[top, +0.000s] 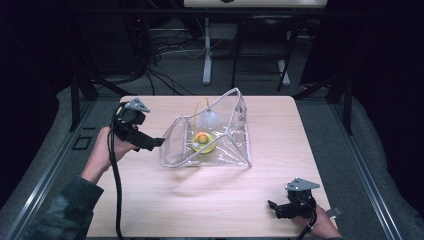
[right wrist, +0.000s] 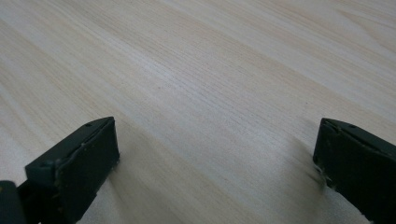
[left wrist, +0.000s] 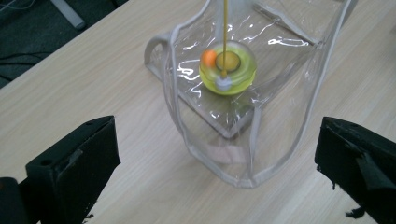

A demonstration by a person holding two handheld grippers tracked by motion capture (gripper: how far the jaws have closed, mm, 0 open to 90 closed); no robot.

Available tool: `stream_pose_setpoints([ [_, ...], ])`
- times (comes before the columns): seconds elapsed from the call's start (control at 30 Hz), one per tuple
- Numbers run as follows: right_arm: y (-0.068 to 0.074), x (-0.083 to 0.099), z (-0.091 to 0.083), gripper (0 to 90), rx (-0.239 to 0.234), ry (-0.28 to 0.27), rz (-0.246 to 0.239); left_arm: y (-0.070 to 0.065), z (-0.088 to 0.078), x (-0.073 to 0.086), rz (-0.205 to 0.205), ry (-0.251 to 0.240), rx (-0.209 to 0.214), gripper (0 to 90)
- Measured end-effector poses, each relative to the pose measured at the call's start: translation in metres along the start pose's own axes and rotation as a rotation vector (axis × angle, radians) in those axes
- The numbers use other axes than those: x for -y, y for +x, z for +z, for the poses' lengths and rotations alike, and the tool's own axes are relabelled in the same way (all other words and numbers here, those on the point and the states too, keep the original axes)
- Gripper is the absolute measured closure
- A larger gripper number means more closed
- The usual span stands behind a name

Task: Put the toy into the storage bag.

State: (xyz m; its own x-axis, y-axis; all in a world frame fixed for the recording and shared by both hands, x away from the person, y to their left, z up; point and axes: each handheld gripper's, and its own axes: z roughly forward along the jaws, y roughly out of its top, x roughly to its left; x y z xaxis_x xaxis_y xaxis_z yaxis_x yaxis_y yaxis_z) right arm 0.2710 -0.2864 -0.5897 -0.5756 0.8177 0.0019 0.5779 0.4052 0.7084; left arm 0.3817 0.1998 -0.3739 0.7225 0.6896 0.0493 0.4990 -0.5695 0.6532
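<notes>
A clear plastic bag (top: 210,135) stands open mid-bench (top: 200,200), with a yellow-green round toy (left wrist: 228,67) lying on its floor. The bag looks light, floppy and slick — best pinched at the stiffer piped rim, not the film. The left claw (top: 155,142), jaws wide and empty, sits just beside its rim; the right claw (top: 272,206) rests well apart, also wide and empty. No readable writing.

A clear plastic pouch with pale grey piping (top: 220,131) stands open just above the middle of the high view, its mouth gaping toward the left edge and its sides creased. Inside it, on the bottom panel, lies a round yellow-green toy disc (left wrist: 229,70) carrying a small orange ball (left wrist: 208,57) and a thin yellow cord (left wrist: 224,32) rising straight up.
</notes>
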Motion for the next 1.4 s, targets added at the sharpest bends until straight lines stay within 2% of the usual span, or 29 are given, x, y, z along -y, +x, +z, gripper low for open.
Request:
stream_pose_setpoints([
  [0.17,0.0,0.0,0.0,0.0,0.0,-0.001,0.002,0.0,0.001,0.021,-0.015,0.014,-0.014,0.0],
  [0.2,0.0,0.0,0.0,0.0,0.001,-0.001,0.001,0.0,0.005,0.03,-0.033,0.024,-0.014,0.0],
  [0.23,0.0,0.0,0.0,0.0,0.0,-0.001,0.002,0.0,0.005,0.03,-0.033,0.024,-0.014,0.0],
  [0.27,0.0,0.0,0.0,0.0,0.0,0.0,0.001,0.0,0.007,0.037,-0.038,0.036,-0.018,0.0],
  [0.43,0.0,0.0,0.0,0.0,0.0,0.0,0.001,-0.003,0.011,0.053,-0.046,0.042,-0.027,0.0],
  [0.57,0.0,0.0,0.0,0.0,0.0,-0.001,0.001,-0.004,0.019,0.074,-0.065,0.061,-0.018,0.0],
  [0.63,0.0,0.0,0.0,0.0,0.0,-0.001,0.001,-0.005,0.022,0.078,-0.071,0.073,-0.019,0.0],
  [0.7,0.0,0.0,0.0,0.0,0.0,-0.001,0.001,-0.005,0.027,0.089,-0.089,0.085,-0.012,0.0],
  [0.83,0.0,0.0,0.0,0.0,0.001,-0.001,0.002,-0.006,0.032,0.1,-0.107,0.087,-0.003,0.0],
  [0.9,0.0,0.0,0.0,0.0,0.002,-0.002,0.004,-0.008,0.038,0.109,-0.113,0.1,0.019,0.0],
  [1.0,0.0,0.0,0.0,0.0,0.002,-0.002,0.004,-0.01,0.042,0.114,-0.118,0.107,0.025,0.0],
  [1.03,0.0,0.0,0.0,0.0,0.002,-0.002,0.004,-0.011,0.045,0.119,-0.132,0.107,0.033,0.0],
  [1.17,0.0,0.0,0.0,0.0,0.003,-0.002,0.004,-0.013,0.049,0.125,-0.135,0.109,0.03,0.0],
  [1.27,0.0,0.0,0.0,0.0,0.003,-0.002,0.005,-0.014,0.054,0.133,-0.169,0.113,0.035,0.0],
  [1.4,0.001,0.0,0.0,0.0,0.003,-0.002,0.005,-0.014,0.064,0.146,-0.208,0.099,0.064,0.0],
])
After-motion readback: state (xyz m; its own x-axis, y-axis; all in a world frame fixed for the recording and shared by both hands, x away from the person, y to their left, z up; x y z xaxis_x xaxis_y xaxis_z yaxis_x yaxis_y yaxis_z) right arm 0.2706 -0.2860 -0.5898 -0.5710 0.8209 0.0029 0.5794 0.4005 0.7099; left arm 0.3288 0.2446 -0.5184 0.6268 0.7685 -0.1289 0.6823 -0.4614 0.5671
